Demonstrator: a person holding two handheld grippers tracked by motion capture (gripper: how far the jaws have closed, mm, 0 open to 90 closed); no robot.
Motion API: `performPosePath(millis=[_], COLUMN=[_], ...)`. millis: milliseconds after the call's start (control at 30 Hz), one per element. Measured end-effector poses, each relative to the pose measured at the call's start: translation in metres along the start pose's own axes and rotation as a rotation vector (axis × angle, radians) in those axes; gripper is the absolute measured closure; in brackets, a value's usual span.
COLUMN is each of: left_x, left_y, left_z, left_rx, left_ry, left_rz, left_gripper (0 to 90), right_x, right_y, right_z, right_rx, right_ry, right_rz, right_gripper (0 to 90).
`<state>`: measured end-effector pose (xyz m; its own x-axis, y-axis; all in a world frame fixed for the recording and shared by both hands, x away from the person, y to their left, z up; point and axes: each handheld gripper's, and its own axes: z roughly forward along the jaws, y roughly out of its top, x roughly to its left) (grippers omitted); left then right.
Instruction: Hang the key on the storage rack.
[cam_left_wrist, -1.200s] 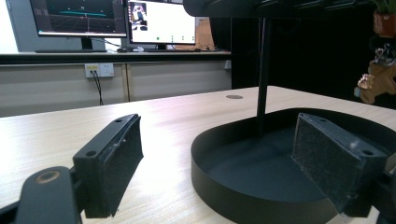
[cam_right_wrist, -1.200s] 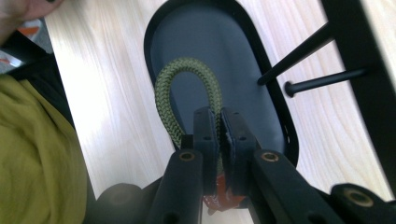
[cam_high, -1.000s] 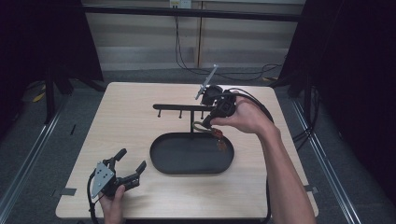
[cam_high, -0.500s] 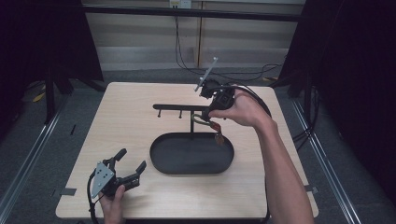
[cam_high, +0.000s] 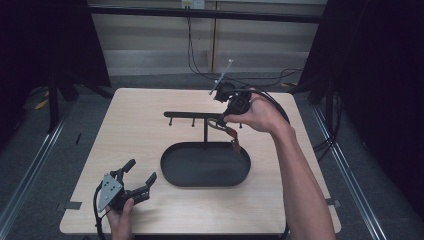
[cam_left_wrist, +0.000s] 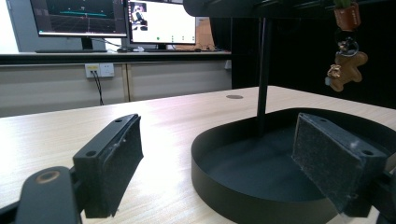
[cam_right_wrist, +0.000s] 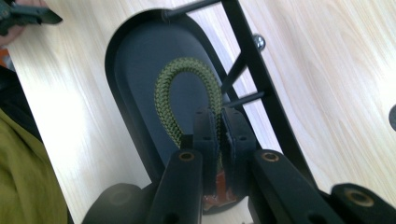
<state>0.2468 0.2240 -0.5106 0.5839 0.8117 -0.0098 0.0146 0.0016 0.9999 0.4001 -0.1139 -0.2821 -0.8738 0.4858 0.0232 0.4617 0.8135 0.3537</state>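
Right gripper (cam_right_wrist: 218, 135) pinching green cord loop (cam_right_wrist: 187, 88) | keychain (cam_high: 233, 137) hangs vertical (gingerbread charm lowest)

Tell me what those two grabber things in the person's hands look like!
Both are black with two flat, dark-padded jaws. The left gripper has a grey three-cornered plate on top and a black cable. The right gripper trails a looping black cable and has a thin silver rod sticking up.

Two bright computer screens (cam_left_wrist: 114, 18) are glowing at the upper left of the left gripper view. Black cables (cam_high: 192, 42) are hanging down the pale wall at the top of the high view.
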Motion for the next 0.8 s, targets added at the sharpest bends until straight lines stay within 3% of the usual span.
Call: performPosePath(millis=[167,800], left_x=[-0.0003,0.0], left_y=[-0.0001,0.0], left_z=[0.0001,-0.0002], left_rx=[-0.003,0.001], left_ry=[-0.001,-0.003], left_rz=[-0.003,0.001], left_gripper=[15.7,15.8], right_x=[-0.002,-0.0046], right_y=[0.0056,0.0052], right_z=[0.0032,0.0076], right_rx=[0.003,-0.013], right_ry=[-0.018,-0.013], right_rz=[-0.007,0.006], right_gripper=[85.1,81.1])
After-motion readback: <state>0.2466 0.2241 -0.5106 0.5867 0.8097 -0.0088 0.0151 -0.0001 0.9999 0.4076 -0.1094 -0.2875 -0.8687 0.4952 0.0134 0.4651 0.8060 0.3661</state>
